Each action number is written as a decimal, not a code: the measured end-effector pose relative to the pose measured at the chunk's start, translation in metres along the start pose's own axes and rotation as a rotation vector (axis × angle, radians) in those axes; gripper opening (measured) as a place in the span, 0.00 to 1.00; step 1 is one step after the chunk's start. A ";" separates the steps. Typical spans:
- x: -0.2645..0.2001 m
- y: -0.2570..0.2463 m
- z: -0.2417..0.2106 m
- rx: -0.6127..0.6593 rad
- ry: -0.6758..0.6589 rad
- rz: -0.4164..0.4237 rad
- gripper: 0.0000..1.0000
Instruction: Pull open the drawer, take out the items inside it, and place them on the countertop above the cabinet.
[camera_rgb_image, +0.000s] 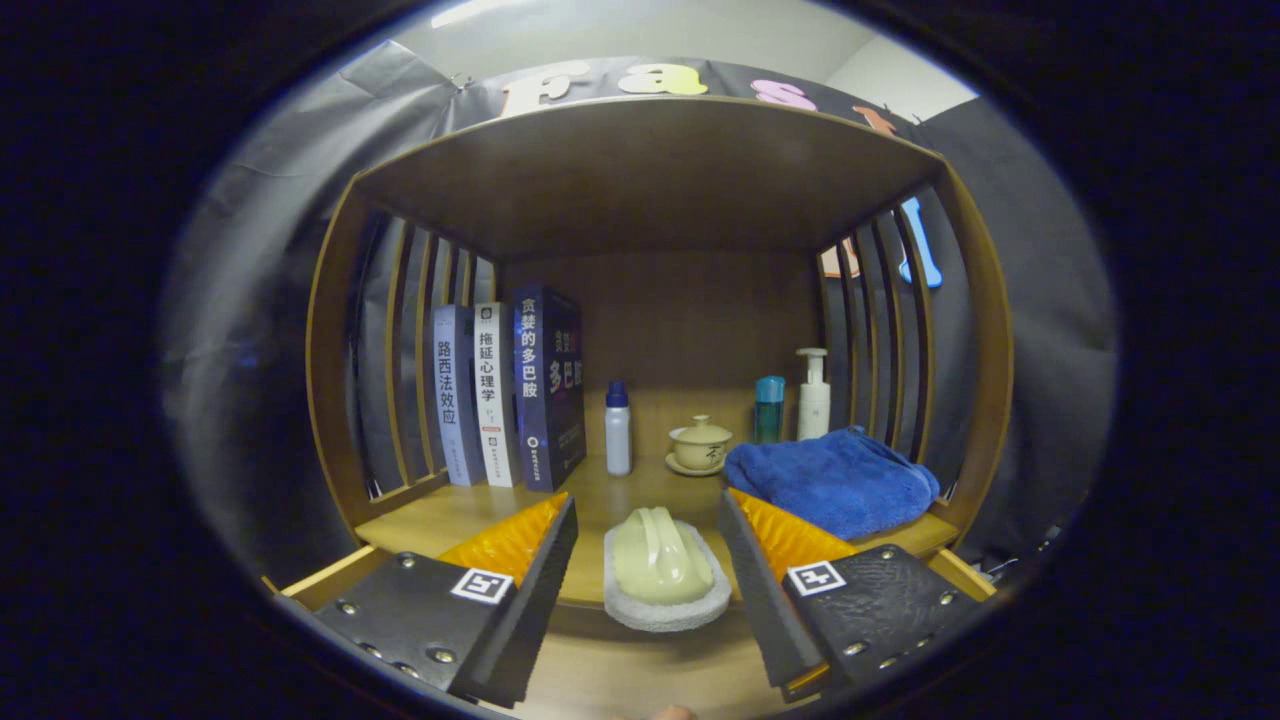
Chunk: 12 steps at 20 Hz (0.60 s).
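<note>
Three books (508, 395) upright at nine o'clock on the countertop (440, 520). Two bottles: one white with blue cap (618, 428), one teal (769, 408). One pump dispenser (813, 395) at two o'clock. One lidded teacup (700, 445) on one saucer. One blue towel (835, 480), folded. One pale soap (660, 565) on one pad, between two parted fingers of one gripper (648, 590).

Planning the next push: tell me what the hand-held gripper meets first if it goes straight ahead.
The hand-held gripper, fingers open, would likely first meet the pale soap on its dish, lying between its fingers; depth is uncertain.
</note>
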<state>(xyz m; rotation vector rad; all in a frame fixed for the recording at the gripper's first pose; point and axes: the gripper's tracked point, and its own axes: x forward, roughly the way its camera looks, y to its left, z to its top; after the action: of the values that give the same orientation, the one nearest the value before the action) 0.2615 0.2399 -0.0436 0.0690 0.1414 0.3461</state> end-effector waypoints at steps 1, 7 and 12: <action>0.000 0.000 0.000 0.000 -0.001 0.000 0.85; 0.000 0.001 0.001 -0.001 -0.005 0.003 0.85; -0.001 0.003 0.001 -0.001 -0.004 0.012 0.85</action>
<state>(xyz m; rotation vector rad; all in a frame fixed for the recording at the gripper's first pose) 0.2595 0.2424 -0.0422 0.0695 0.1364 0.3582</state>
